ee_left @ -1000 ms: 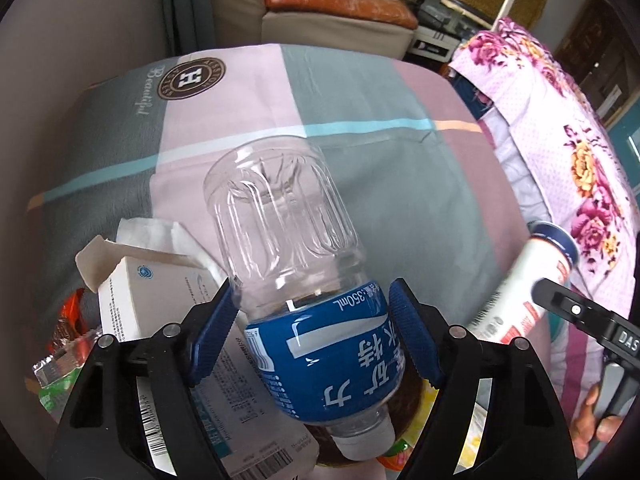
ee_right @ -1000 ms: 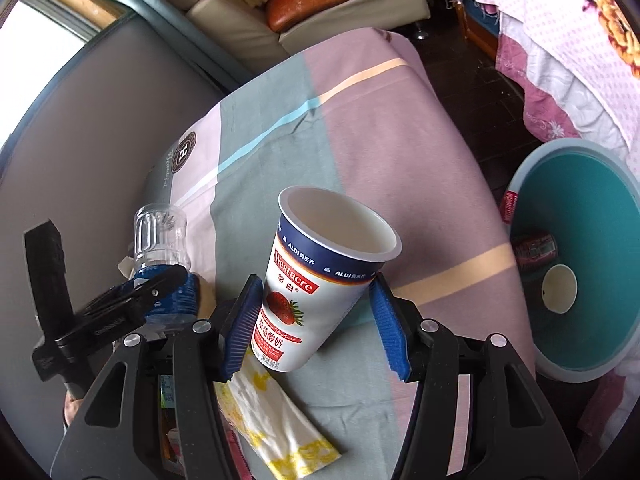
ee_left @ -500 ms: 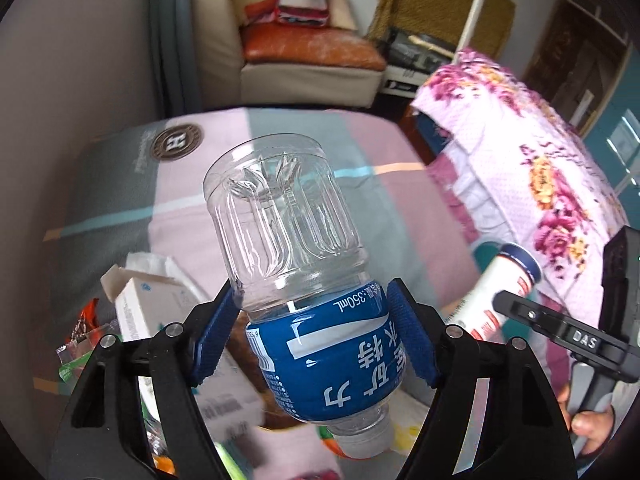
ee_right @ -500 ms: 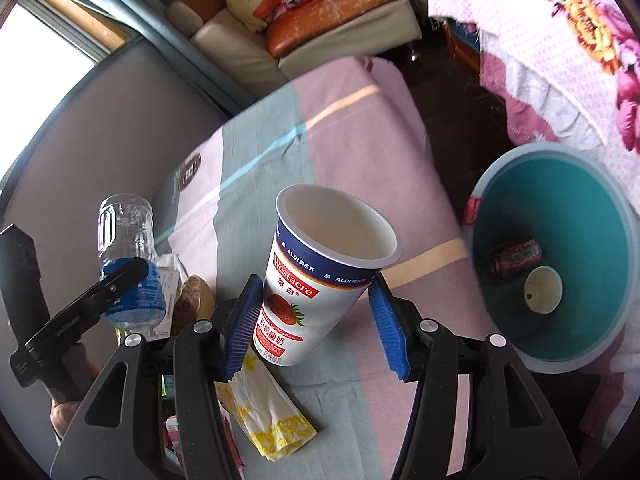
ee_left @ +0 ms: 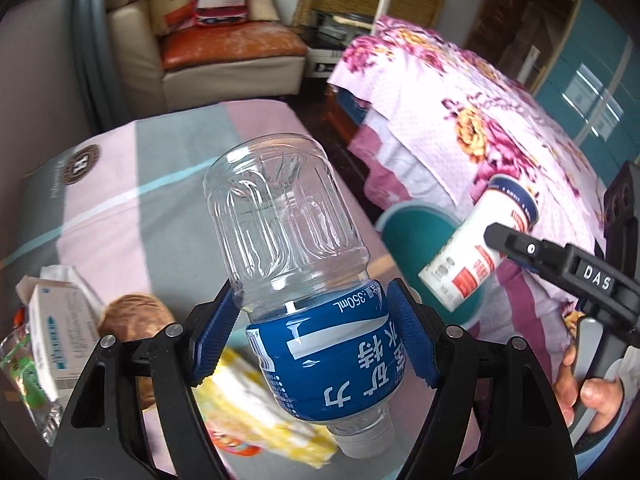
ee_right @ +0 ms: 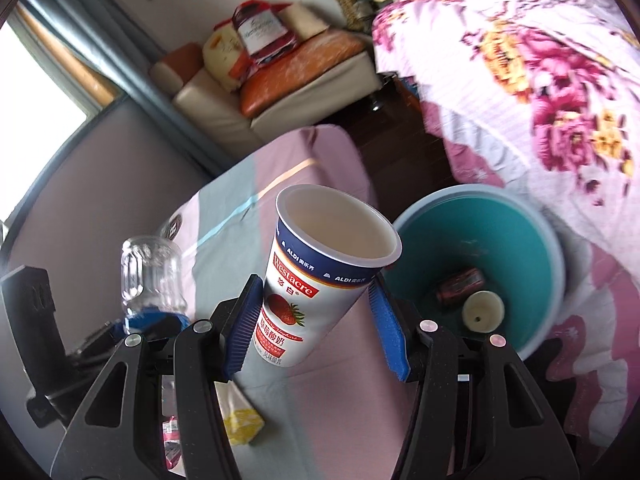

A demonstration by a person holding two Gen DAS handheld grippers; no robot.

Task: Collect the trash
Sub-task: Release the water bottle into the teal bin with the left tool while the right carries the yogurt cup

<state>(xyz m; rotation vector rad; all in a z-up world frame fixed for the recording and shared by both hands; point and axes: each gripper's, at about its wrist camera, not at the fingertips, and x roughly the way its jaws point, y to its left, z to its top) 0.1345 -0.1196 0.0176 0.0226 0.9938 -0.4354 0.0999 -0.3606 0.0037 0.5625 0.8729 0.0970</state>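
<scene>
My left gripper [ee_left: 312, 334] holds the plastic bottle [ee_left: 298, 272] cap-down, jaws clamped on its blue label. My right gripper [ee_right: 316, 320] holds the yogurt cup [ee_right: 320, 288], jaws pressed against its lower body. Both items hang above the worktop [ee_right: 344, 392]. Advice: centre each over the teal bin [ee_right: 548, 264] before releasing. Compared with a second ago, the bin sits closer and both loads ride higher.
</scene>
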